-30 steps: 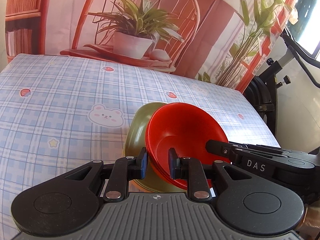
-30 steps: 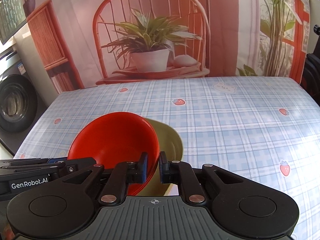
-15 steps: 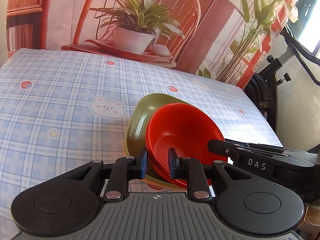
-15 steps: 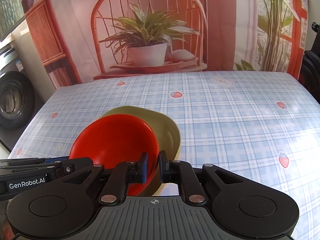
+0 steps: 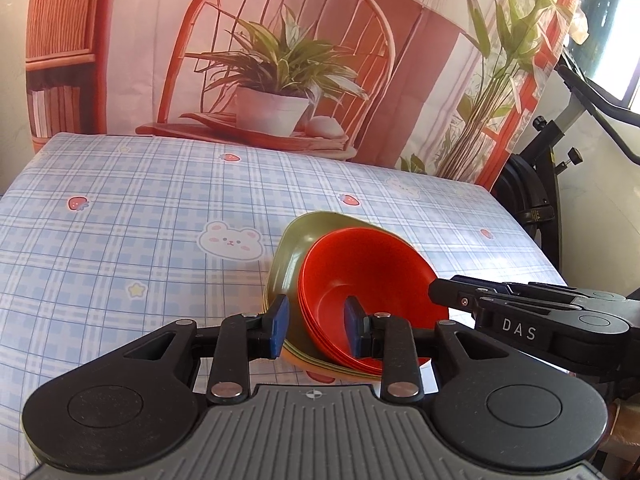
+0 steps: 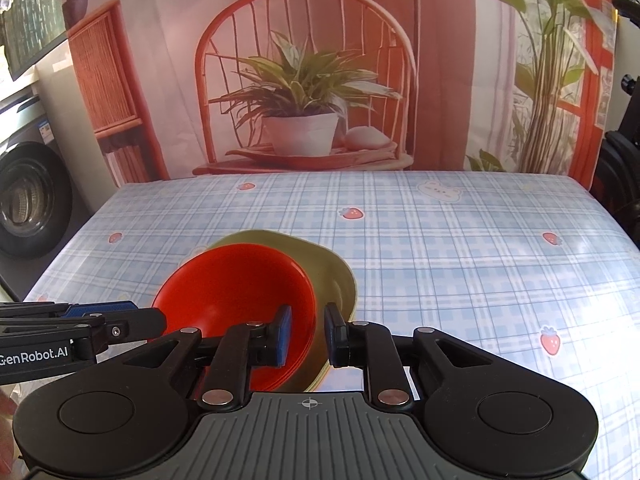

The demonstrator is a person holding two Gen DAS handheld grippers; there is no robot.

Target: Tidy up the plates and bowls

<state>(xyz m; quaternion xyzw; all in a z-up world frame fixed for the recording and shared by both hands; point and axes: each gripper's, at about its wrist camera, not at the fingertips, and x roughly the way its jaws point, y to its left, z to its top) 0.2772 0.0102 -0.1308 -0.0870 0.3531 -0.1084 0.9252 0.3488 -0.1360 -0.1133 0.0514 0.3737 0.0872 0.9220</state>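
Two grippers, left gripper (image 5: 316,326) and right gripper (image 6: 307,336), are straddling opposite near rims of the red bowls (image 5: 360,280) nested in green plates (image 5: 292,248) on the checked bench (image 5: 140,220), fingers having just been opening, pads apparently releasing.

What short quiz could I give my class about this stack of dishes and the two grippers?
1. True or false: the red bowls sit nested in the olive dish.
2. Which animal is printed on the tablecloth beside the stack? A duck, B bear, C fish.
3. What lies between the jaws of the left gripper and the right gripper?
Key: 1 true; 2 B; 3 the stack's near rim, both pairs of jaws having just been opening.
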